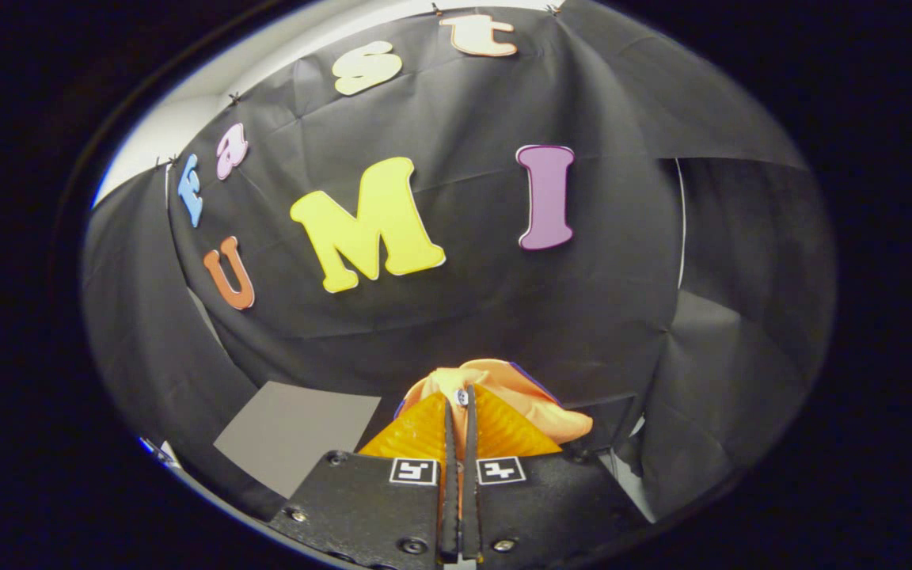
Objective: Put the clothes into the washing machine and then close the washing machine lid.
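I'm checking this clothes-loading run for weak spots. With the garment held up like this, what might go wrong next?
1. The gripper is shut on the orange garment by what looks like a thin pinch near its fingertips, so the cloth might slip out during the carry.
2. Most of the garment bunches loose beyond the fingers, so a trailing part could catch on something on the way in.

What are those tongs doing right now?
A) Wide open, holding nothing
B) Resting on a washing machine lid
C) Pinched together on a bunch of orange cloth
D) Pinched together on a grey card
C: the tongs are nearly closed, with the orange cloth bunched at their tips.
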Demonstrator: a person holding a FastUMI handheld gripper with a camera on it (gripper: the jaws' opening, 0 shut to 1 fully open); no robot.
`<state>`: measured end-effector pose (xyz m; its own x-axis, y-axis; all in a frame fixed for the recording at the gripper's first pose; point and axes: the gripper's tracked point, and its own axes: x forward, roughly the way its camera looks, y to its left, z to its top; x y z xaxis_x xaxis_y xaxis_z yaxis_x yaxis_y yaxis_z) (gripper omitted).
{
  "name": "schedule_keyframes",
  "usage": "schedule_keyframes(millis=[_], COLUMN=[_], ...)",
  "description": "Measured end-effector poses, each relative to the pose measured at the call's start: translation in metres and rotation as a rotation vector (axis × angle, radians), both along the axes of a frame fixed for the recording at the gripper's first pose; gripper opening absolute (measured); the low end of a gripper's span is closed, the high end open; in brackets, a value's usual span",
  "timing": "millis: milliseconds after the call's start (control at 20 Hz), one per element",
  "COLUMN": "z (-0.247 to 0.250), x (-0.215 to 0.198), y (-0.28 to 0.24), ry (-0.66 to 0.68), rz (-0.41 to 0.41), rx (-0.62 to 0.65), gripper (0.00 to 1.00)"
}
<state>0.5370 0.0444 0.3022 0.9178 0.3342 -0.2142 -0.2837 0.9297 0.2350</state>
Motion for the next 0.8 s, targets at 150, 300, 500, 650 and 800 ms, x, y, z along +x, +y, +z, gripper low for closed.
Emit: schedule_keyframes(millis=[150,300,500,650,800], z=[-0.012,-0.053,-0.131,-0.191,-0.246], x=[0.009,0.019,0.033,0.036,0.041], y=[0.006,0.008,0.005,0.001,-0.006], ry=[0.005,0.066,0.192,0.300,0.411], rz=[0.027,0.030,0.016,0.008,-0.005], rx=[-0.016,-0.005,-0.028,-0.038,-0.050], gripper=[0.05,0.05,0.05,0.05,0.05])
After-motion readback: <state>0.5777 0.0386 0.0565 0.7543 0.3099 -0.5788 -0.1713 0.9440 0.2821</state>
